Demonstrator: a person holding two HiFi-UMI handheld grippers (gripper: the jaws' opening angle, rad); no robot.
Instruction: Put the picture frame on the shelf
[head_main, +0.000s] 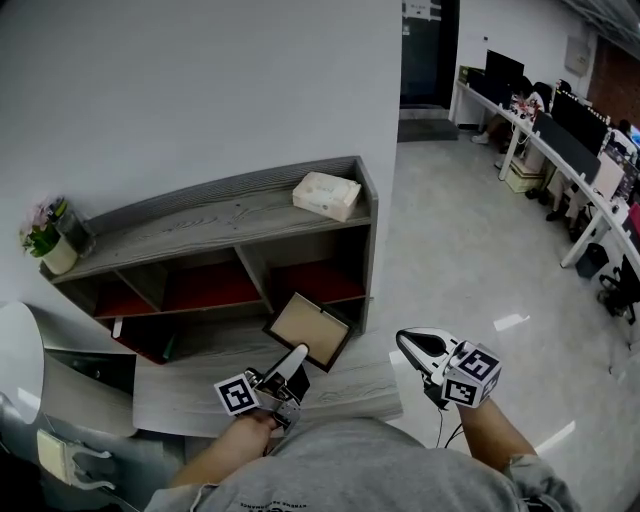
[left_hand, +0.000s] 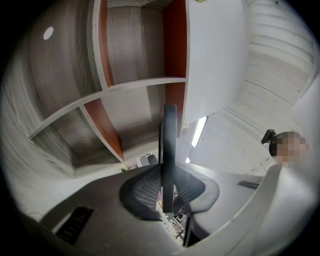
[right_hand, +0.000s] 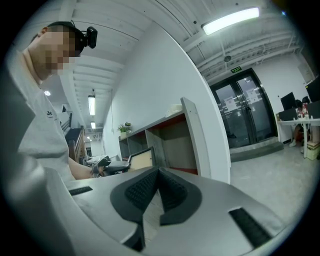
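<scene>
The left tool (head_main: 297, 356) gripped the picture frame (head_main: 309, 328) by its near edge, holding it tilted just before the shelf's (head_main: 230, 212) lower compartments. The right tool (head_main: 405, 340) hung closed and empty, off to the frame's right.

Bright, even office light; ceiling strip light (right_hand: 231, 20) glares overhead, reflections streak the floor (head_main: 511, 322). Both gripper views fisheye w/ black vignette at corners. Picture frame (left_hand: 169, 150) edge soft, close to lens. Shadows faint.
</scene>
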